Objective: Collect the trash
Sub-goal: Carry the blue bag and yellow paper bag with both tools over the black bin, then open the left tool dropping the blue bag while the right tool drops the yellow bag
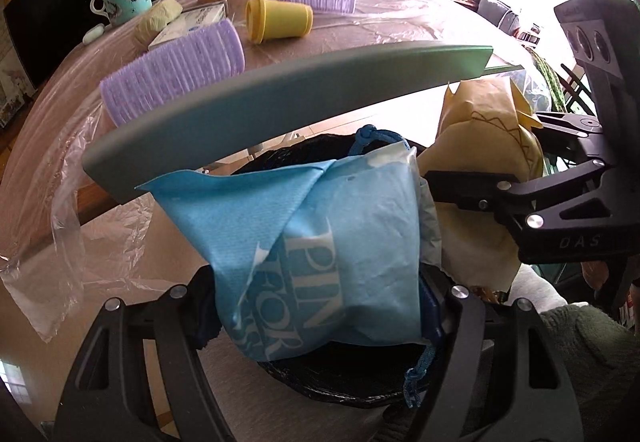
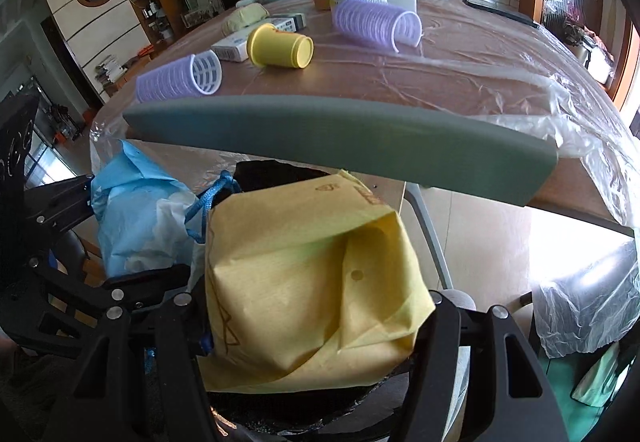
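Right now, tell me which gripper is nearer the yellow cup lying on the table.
Neither clearly. The left gripper, shut on the blue bag, and the right gripper, shut on the yellow paper bag, are side by side over the black-lined bin, both short of the yellow cup.

Black bin liner (image 1: 320, 382) mostly hidden — blue bag (image 1: 320, 242), yellow paper bag (image 2: 304, 282) covering opening.

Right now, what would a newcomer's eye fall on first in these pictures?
First, the two bags: the left gripper is clamped on a blue bag and the right gripper on a yellow paper bag, both over a black-lined bin. Behind them, a yellow cup lies on its side between purple hair rollers on the plastic-covered table.
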